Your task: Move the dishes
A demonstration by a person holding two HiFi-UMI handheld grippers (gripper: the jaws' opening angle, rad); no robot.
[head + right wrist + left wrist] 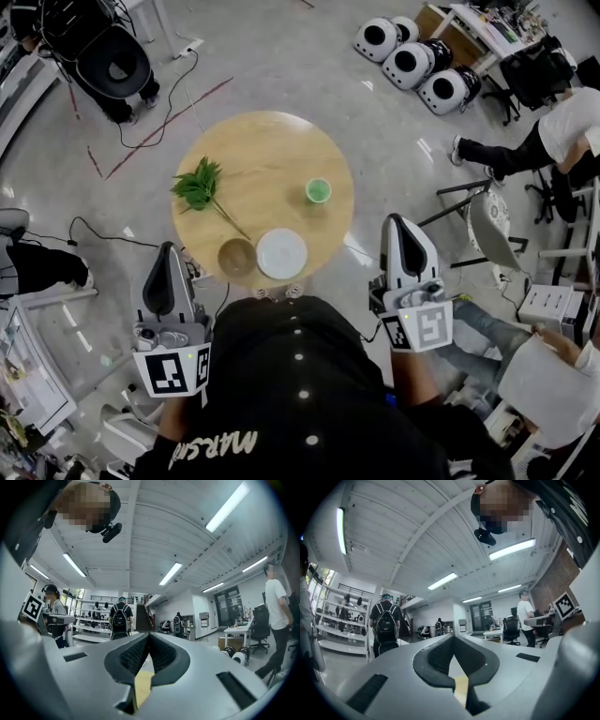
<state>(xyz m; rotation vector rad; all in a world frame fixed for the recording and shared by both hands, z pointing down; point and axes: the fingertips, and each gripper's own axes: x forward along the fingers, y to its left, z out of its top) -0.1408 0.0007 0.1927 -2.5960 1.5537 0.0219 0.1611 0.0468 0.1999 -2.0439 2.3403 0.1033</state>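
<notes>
Left gripper [452, 636]: jaws together, tips touching, nothing between them.
Pads [435, 660]: black, ribbed.
Person with backpack [386, 623]: beyond the fingers, to their left, back turned.
Person in white shirt [526, 613]: beyond the fingers, to their right.
Ceiling lights [512, 549]: high above the fingers.
Marker cube [565, 604]: far right of the fingers.

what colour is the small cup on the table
The cup is green, best seen in the head view.

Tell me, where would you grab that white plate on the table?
Probably grip the white plate by its thin rim at the near edge, coming from the person's side with the right gripper. It lies flat, so only the rim offers a hold, and the brown bowl crowds its left.
</notes>
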